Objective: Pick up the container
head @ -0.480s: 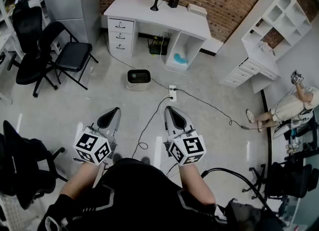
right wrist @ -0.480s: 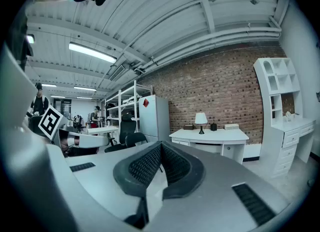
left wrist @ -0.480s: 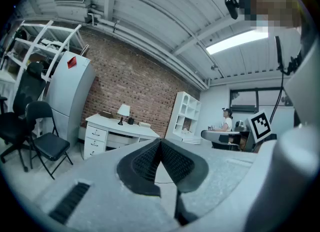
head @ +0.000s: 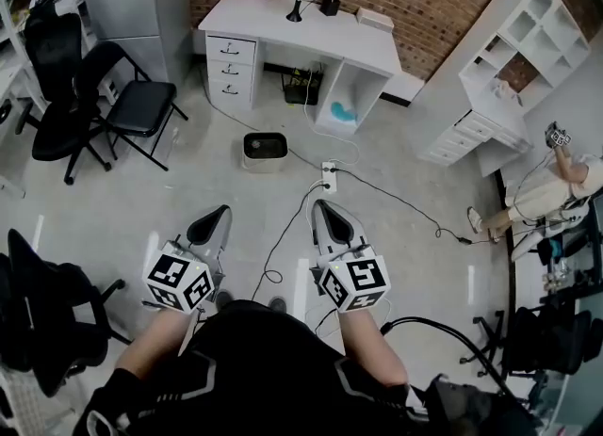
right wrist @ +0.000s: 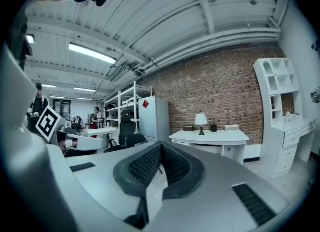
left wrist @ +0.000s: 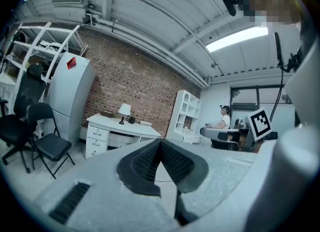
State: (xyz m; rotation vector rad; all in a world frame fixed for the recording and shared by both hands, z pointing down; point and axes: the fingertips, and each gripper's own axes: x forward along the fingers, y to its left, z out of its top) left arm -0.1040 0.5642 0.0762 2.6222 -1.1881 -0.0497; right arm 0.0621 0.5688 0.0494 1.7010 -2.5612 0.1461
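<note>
A small white container [head: 265,149] with a dark rim stands on the floor in front of the white desk [head: 283,24], seen only in the head view. Both grippers are held low in front of the person, well short of it. My left gripper [head: 216,214] points forward and is shut with nothing between its jaws; its own view shows the ribbed pads [left wrist: 148,158] pressed together. My right gripper [head: 323,208] is shut and empty too, its pads [right wrist: 150,165] meeting. The container is hidden in both gripper views.
A power strip [head: 328,175] and cables [head: 405,206] lie on the floor between the grippers and the desk. Black chairs [head: 132,104] stand at the left, another [head: 47,321] near my left side. A white shelf unit [head: 509,57] and a person [head: 556,189] are at the right.
Hardly anything: the head view has shifted a touch and both grippers stay shut in the same spot.
</note>
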